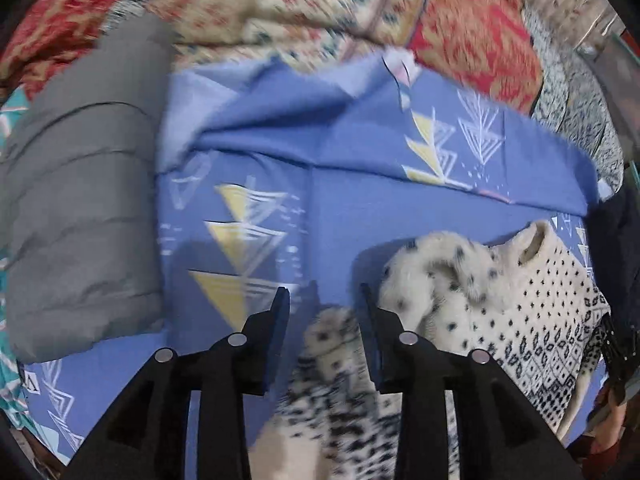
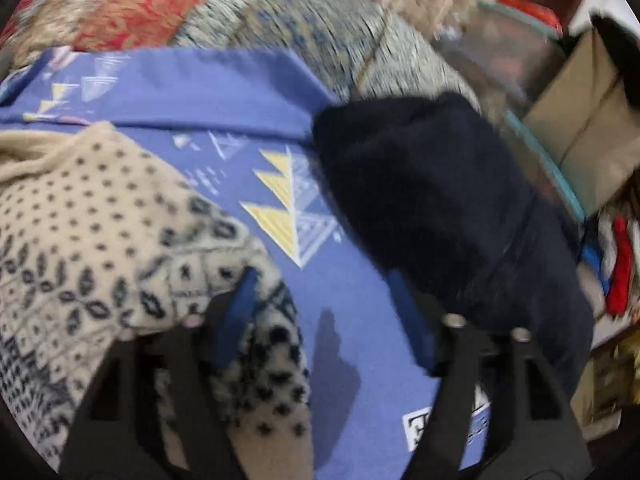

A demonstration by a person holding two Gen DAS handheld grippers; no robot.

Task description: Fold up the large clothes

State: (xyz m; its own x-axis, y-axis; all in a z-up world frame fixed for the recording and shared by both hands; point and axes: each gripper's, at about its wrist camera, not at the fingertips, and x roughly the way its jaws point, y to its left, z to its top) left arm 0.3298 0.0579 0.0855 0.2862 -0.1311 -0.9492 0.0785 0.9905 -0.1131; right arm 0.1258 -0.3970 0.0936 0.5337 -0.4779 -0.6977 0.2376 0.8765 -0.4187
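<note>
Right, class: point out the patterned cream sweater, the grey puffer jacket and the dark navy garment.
patterned cream sweater (image 1: 532, 288): left wrist view, dotted chest panel.
grey puffer jacket (image 1: 80, 216): left wrist view, quilted middle.
dark navy garment (image 2: 432, 184): right wrist view, centre of the bundle.

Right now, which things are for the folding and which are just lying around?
For the folding:
cream patterned sweater
left gripper, open, a sweater part between its fingers
right gripper, open
blue bedsheet underneath

Just lying about:
grey puffer jacket
dark navy garment
red patterned blanket
cardboard box
</note>
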